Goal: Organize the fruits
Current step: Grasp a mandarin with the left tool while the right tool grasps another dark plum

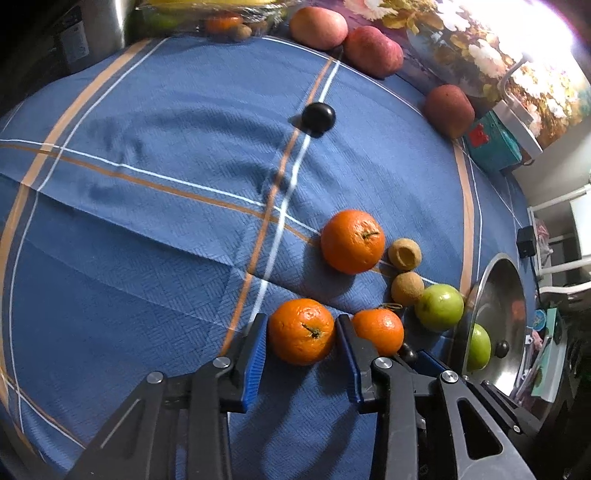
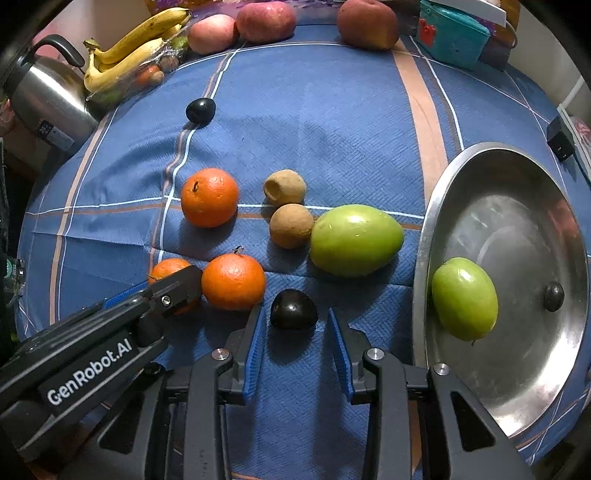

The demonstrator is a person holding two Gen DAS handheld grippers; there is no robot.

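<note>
Left gripper (image 1: 301,332): we see the jaws narrowed around the nearest orange (image 1: 301,331), both blue pads touching its sides, so it's gripped while resting on the blue cloth (image 1: 147,221) that covers the counter. A second orange (image 1: 380,330) sits just right of the right pad.

Right gripper (image 2: 293,325): jaws partly open around a dark plum (image 2: 293,309) on the cloth. We see gaps on both sides, pads not pressing it.

Just past that, in the right wrist view: a green fruit (image 2: 355,240) on the cloth, two small brown fruits (image 2: 291,226) touching each other beside it, and a third orange (image 2: 209,196) to their left.

To the right, the steel plate (image 2: 517,387) holds another green fruit (image 2: 464,298) and one small dark fruit (image 2: 554,291).

Farther out, a lone dark plum (image 2: 200,110) on the cloth.

At the far edge: three red fruits (image 2: 266,20), bananas (image 2: 129,51), a kettle (image 2: 48,96), a teal box (image 2: 452,37).
</note>
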